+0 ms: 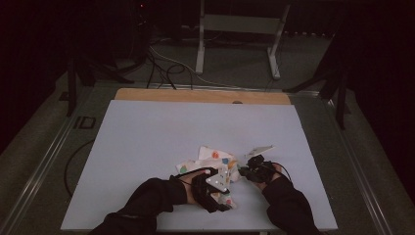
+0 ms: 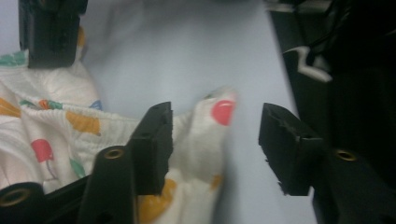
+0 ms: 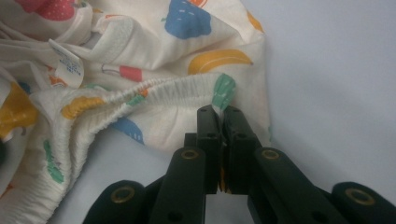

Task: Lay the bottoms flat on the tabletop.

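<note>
Our left gripper (image 1: 220, 188) low at near table edge, jaws standing apart, nothing pinched between pads. Our right gripper (image 1: 247, 170) just beside it, jaws clamped tight together. Both our dark-sleeved forearms angle inward from below.

**Both grippers at a printed garment, lower centre of frame**

A pale table surface (image 1: 147, 147) fills the middle of the frame, with a wooden strip (image 1: 200, 96) along its far edge. A crumpled white garment (image 1: 210, 157) with coloured spots lies at lower centre. The left gripper (image 1: 221, 188), bearing a grey three-cornered plate, sits over the garment's near part. The right gripper (image 1: 250, 166) is just right of it, touching the cloth. Two dark sleeves enter from the bottom edge. A metal frame (image 1: 240, 29) and cables (image 1: 161, 61) occupy the dim floor at top.
</note>
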